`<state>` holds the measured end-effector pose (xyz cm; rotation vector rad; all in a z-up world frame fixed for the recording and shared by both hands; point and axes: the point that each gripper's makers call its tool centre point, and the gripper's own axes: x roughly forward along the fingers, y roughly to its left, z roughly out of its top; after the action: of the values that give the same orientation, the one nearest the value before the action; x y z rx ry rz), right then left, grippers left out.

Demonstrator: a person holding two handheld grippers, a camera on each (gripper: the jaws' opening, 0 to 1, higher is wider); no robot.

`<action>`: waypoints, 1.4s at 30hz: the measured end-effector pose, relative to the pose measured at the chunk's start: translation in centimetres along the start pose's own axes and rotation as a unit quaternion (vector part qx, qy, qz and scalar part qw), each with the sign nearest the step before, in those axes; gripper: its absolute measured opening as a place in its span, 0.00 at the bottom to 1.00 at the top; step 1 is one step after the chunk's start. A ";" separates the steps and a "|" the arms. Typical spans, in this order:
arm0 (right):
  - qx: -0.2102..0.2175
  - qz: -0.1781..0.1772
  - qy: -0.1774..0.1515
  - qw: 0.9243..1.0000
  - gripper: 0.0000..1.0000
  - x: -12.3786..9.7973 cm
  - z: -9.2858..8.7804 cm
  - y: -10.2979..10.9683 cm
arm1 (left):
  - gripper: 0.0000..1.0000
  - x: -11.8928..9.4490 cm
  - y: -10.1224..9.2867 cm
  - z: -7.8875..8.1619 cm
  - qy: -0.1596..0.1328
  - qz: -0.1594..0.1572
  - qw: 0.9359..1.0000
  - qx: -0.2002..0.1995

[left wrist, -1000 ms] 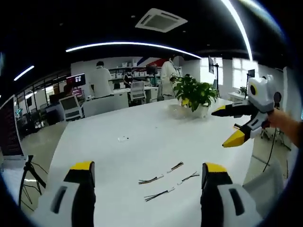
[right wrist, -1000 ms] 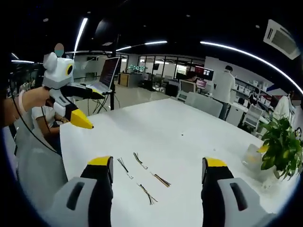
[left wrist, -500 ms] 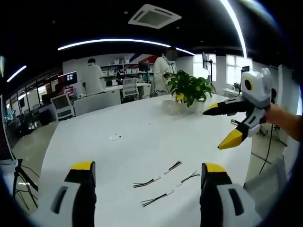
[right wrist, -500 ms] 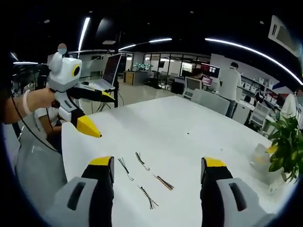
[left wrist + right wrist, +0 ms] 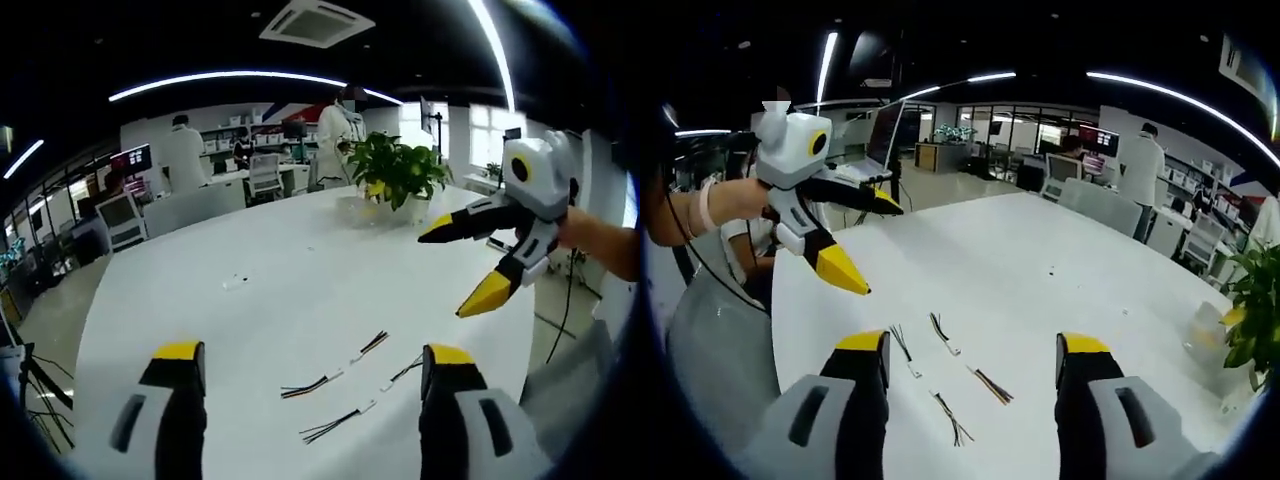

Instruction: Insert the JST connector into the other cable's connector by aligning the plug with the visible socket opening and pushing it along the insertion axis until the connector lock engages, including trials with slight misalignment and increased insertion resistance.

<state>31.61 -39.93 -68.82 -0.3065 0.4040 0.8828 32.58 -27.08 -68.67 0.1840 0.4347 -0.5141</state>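
Observation:
Several short JST cables lie loose on the white table (image 5: 250,320), with dark wires and small white connectors. One pair (image 5: 335,374) lies end to end, with another cable (image 5: 340,420) nearer me. My left gripper (image 5: 312,352) is open above and short of them, holding nothing. My right gripper (image 5: 450,272) comes in from the right, held in a hand, open and empty, above the table. In the right gripper view the cables (image 5: 945,337) lie between the jaws of my right gripper (image 5: 972,342), one (image 5: 990,384) further right. My left gripper (image 5: 875,248) hovers open at the left.
A potted plant (image 5: 395,180) stands at the table's far side, also at the right edge (image 5: 1252,320). A small white scrap (image 5: 232,283) lies mid-table. People, chairs and desks (image 5: 200,170) fill the room behind. A laptop on a stand (image 5: 885,130) is beyond the table.
Both views have shifted a little with the hands. Each gripper now looks slightly nearer and lower in the other's view. The cables lie as before, and both grippers stay open.

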 end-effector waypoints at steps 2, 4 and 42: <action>-0.002 0.004 0.004 1.000 0.65 0.5 -0.2 0.0 | 0.87 0.5 0.0 -0.2 0.003 -0.005 1.000 0.001; -0.006 0.008 0.009 1.000 0.65 0.9 -0.3 0.0 | 0.87 0.9 0.0 -0.4 0.006 -0.009 1.000 0.005; -0.068 0.054 0.050 0.995 0.51 5.8 -4.2 -0.6 | 0.64 4.2 -1.7 -3.8 0.056 -0.092 0.991 0.075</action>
<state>34.48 -38.13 -75.11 -0.4583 0.4577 1.0060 33.68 -29.28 -74.10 0.3214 0.5255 -0.7202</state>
